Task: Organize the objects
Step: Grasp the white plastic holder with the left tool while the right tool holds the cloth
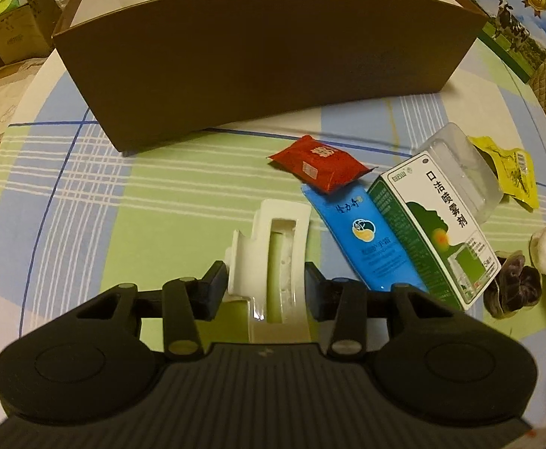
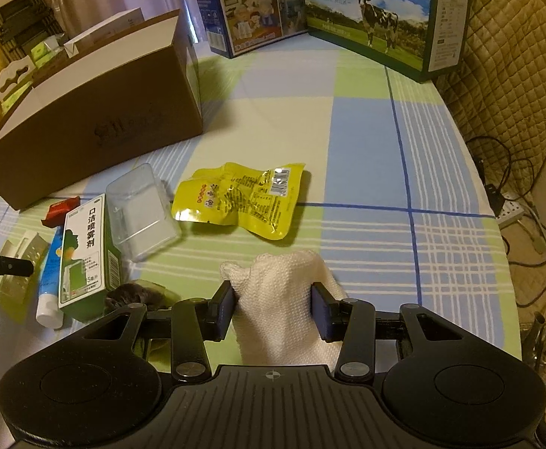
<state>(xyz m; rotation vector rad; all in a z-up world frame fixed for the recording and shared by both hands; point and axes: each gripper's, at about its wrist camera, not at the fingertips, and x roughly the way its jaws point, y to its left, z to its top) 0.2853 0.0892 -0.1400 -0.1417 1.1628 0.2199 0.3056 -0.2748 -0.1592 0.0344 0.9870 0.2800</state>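
Checked blue, green and white cloth covers the worktop (image 2: 366, 142). Nearest in the left wrist view, the left tool (image 1: 265, 280) has its pads closed against the sides of a white hair claw clip (image 1: 273, 247) lying on the cloth. Just right of it lie a blue tube (image 1: 370, 239) and a green-and-white spray carton (image 1: 437, 232), with a red packet (image 1: 321, 166) beyond them and a brown cardboard box (image 1: 265, 60) farther back. Only the right wrist view shows the right tool (image 2: 273, 310), pinched on a white knitted cloth (image 2: 280, 292). Beyond it that view shows a yellow snack pouch (image 2: 239, 198) in full beside a clear plastic tray (image 2: 142, 209); the left view shows only the pouch's edge behind the tray. Farthest back stand two milk cartons (image 2: 378, 15).
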